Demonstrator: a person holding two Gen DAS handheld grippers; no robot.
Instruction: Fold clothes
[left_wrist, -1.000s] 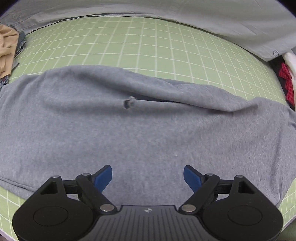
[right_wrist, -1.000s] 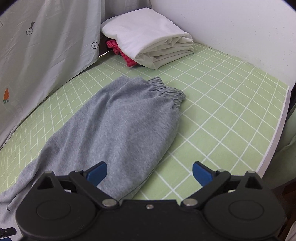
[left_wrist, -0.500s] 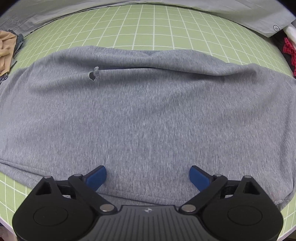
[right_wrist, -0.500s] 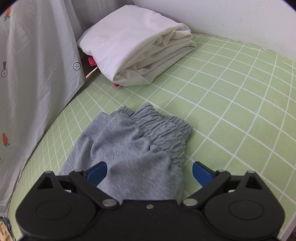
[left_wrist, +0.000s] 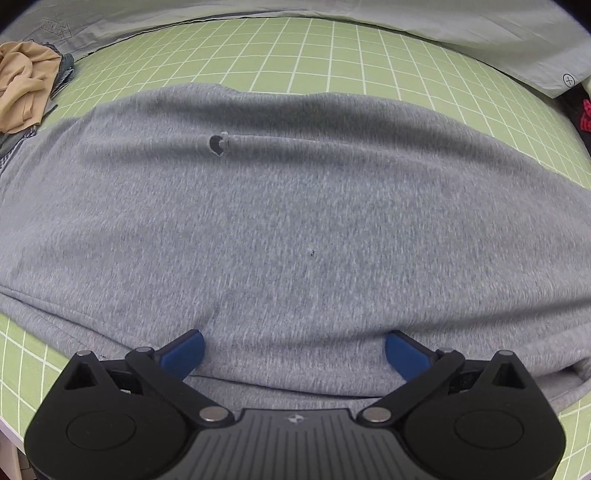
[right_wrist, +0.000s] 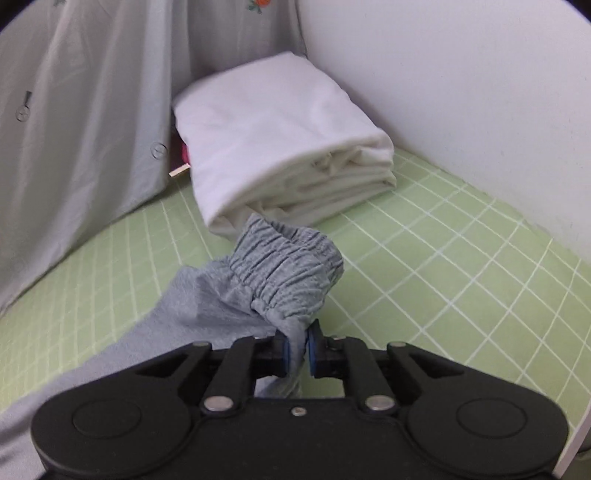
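Note:
Grey sweatpants (left_wrist: 295, 229) lie spread across the green grid mat (left_wrist: 332, 55), with a drawstring hole (left_wrist: 218, 144) showing near the far edge. My left gripper (left_wrist: 293, 352) is open, its blue pads low over the near edge of the fabric. In the right wrist view my right gripper (right_wrist: 297, 345) is shut on the grey fabric just below the gathered elastic cuff (right_wrist: 291, 266), which is lifted off the mat (right_wrist: 461, 266).
A folded white cloth stack (right_wrist: 273, 147) sits right behind the cuff, against the white wall (right_wrist: 461, 74), with a red item under it. A grey curtain (right_wrist: 74, 129) hangs at left. A tan garment (left_wrist: 22, 88) lies far left. The mat's edge runs at lower right.
My right gripper has closed on the sweatpants by the cuff and raised it toward the white stack. My left gripper has shifted slightly over the fabric and stays open.

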